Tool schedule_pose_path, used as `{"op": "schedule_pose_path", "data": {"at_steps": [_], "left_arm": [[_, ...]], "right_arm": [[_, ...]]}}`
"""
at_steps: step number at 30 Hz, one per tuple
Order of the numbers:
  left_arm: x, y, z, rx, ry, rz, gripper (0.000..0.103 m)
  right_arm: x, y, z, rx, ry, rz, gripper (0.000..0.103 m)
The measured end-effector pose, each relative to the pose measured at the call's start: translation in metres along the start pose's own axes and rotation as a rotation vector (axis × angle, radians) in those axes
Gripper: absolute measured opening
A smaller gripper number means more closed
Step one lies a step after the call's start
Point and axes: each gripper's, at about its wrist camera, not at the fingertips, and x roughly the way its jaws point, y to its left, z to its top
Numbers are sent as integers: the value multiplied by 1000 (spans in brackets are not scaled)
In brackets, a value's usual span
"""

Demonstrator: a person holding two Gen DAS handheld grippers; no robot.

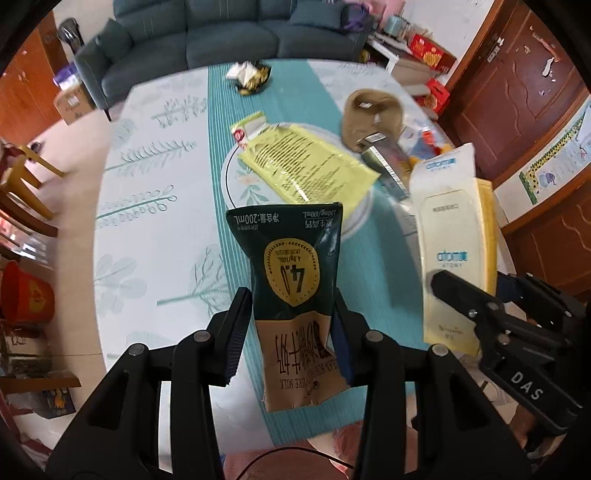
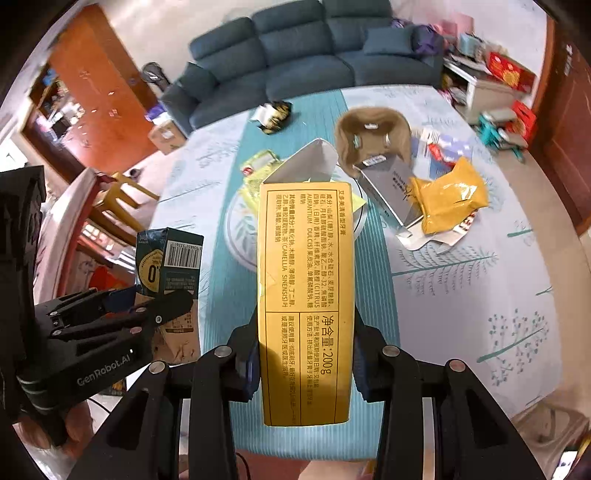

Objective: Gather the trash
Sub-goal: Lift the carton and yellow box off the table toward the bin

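A crushed dark green and brown milk carton (image 1: 291, 280) hangs above the table, and my left gripper (image 1: 291, 325) is shut on its lower half. From the right wrist view the same carton (image 2: 170, 254) sits at the left in the left gripper (image 2: 147, 299). My right gripper (image 2: 306, 354) is shut on a long yellow toothpaste box (image 2: 306, 295) with its far flap open. In the left wrist view that box (image 1: 450, 236) shows its cream face at the right, with the right gripper (image 1: 480, 284) on it. Both are lifted clear of the tabletop.
On the table, a yellow-green packet (image 1: 306, 166) lies on a white plate (image 1: 226, 173). Beside it are a brown paper bag (image 1: 369, 110), a silver box (image 1: 388, 162), a yellow pouch (image 2: 447, 199) and far wrappers (image 1: 251, 75). A sofa (image 1: 221, 33) stands behind.
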Motion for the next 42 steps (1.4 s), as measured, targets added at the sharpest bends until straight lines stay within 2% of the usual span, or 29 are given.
{"op": "schedule_pose_path", "data": {"at_steps": [10, 14, 19, 24, 29, 36, 42], "left_arm": [[-78, -84, -78, -51, -132, 72, 38], [-93, -117, -115, -97, -140, 88, 38], [-100, -154, -163, -118, -106, 121, 38], [-97, -173, -201, -130, -44, 150, 38], [-82, -174, -226, -142, 7, 159, 38], [-31, -172, -252, -157, 90, 135, 38], [17, -166, -278, -146, 109, 109, 38]], "right_arm": [[-89, -45, -76, -94, -70, 85, 39], [-115, -70, -115, -127, -55, 106, 39], [-132, -98, -158, -140, -36, 147, 39], [-126, -113, -197, -133, 35, 181, 39], [-110, -124, -235, -125, 90, 189, 39], [-66, -129, -286, -75, 198, 180, 39], [-18, -137, -326, -14, 274, 158, 39]]}}
